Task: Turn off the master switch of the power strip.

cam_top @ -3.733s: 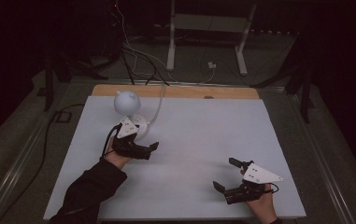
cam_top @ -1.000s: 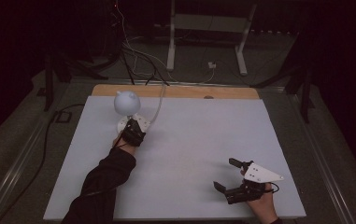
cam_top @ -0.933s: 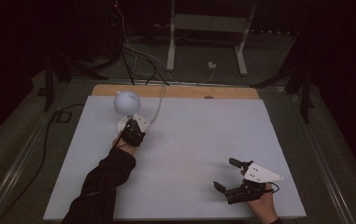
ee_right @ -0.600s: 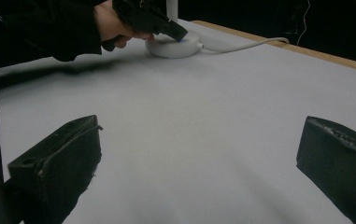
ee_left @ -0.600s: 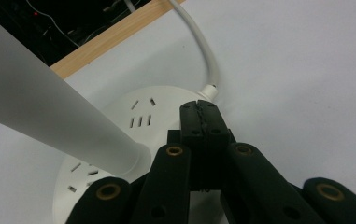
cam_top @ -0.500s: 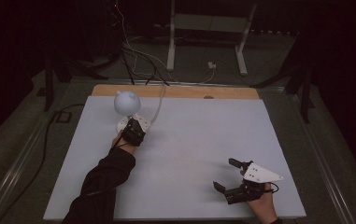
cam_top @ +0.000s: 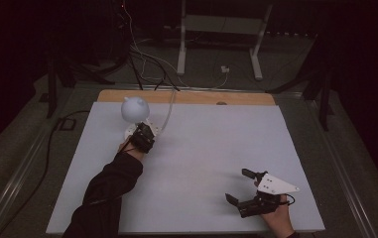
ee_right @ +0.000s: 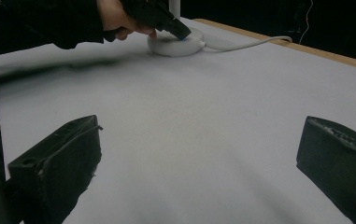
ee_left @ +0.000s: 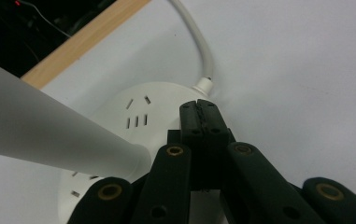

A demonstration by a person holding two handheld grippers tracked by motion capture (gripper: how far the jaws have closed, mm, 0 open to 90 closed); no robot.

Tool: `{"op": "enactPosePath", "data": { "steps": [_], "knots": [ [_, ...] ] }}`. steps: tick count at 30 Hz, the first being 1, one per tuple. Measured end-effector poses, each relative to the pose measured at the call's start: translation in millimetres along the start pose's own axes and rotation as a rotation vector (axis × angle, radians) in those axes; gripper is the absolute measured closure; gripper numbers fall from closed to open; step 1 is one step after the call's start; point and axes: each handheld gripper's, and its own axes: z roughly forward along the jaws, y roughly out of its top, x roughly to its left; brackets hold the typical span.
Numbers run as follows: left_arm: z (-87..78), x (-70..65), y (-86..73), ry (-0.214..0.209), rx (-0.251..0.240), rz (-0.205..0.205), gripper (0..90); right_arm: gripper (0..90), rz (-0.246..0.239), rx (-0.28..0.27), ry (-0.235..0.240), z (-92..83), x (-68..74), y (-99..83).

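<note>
A white desk lamp stands at the table's far left, with a round head (cam_top: 135, 108) and a flat round base (cam_top: 128, 134). My left gripper (cam_top: 142, 138) is shut, jaws pressed together with nothing between them. In the left gripper view its tip (ee_left: 199, 112) rests on the top of the base (ee_left: 133, 107), just beside the lamp's stem (ee_left: 40, 135) and close to where the cable (ee_left: 199, 51) enters. My right gripper (cam_top: 238, 186) stands open over the bare table at the near right. The right gripper view shows its jaws wide apart (ee_right: 199, 163), with the base (ee_right: 175, 46) far off.
The white table top (cam_top: 211, 148) has a wooden strip (cam_top: 191, 97) along its far edge. The lamp's cable (cam_top: 166, 106) runs off the back. Beyond the table lie floor cables and a white stand (cam_top: 216, 29). A dark sleeve (cam_top: 107, 193) crosses the near left.
Since 3.7 s ago my left gripper has gone from open beside the lamp to shut on top of its base. Over the last second nothing visibly moves.
</note>
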Motion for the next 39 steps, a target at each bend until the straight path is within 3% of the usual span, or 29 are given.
{"op": "enactPosePath", "data": {
  "steps": [3,5,8,10,13,15,23,25,28,34,39],
  "knots": [
    [-0.2,0.5,0.9,-0.002,0.006,-0.007,90.0,0.0,0.001,0.003,0.000,0.3,-0.3,-0.1],
    [0.2,-2.3,0.4,0.021,-0.003,0.014,90.0,0.0,0.000,0.001,0.000,0.1,0.1,0.0],
    [-0.7,0.8,-0.8,0.013,-0.041,-0.039,90.0,0.0,0.002,0.001,-0.001,0.0,-0.4,-0.1],
    [-0.2,-0.4,-2.3,0.037,-0.053,-0.022,90.0,0.0,0.003,-0.001,-0.001,-0.4,-0.9,-0.1],
    [-6.2,0.6,0.1,0.043,-0.086,-0.038,90.0,0.0,0.005,-0.004,-0.002,-0.9,-1.7,-0.2],
    [-12.6,2.0,3.8,0.026,-0.093,-0.036,90.0,0.0,0.007,-0.005,-0.002,-0.9,-1.9,-0.3],
    [-32.3,3.9,11.0,-0.095,-0.109,-0.102,90.0,0.0,0.003,-0.003,-0.002,-0.8,-1.4,0.1],
    [-37.0,5.5,12.0,-0.120,-0.114,-0.124,80.7,0.0,0.003,-0.003,-0.002,-0.8,-1.4,0.0],
    [-44.8,8.3,13.3,-0.173,-0.121,-0.141,77.1,0.0,0.004,-0.002,-0.002,-0.8,-1.3,0.1],
    [-58.2,10.3,14.5,-0.254,-0.130,-0.169,40.6,0.0,0.003,-0.002,-0.002,-0.7,-1.6,0.2],
    [-66.4,11.5,14.3,-0.296,-0.119,-0.164,21.2,0.0,0.003,-0.002,-0.006,-1.0,-1.5,0.2]
  ]
}}
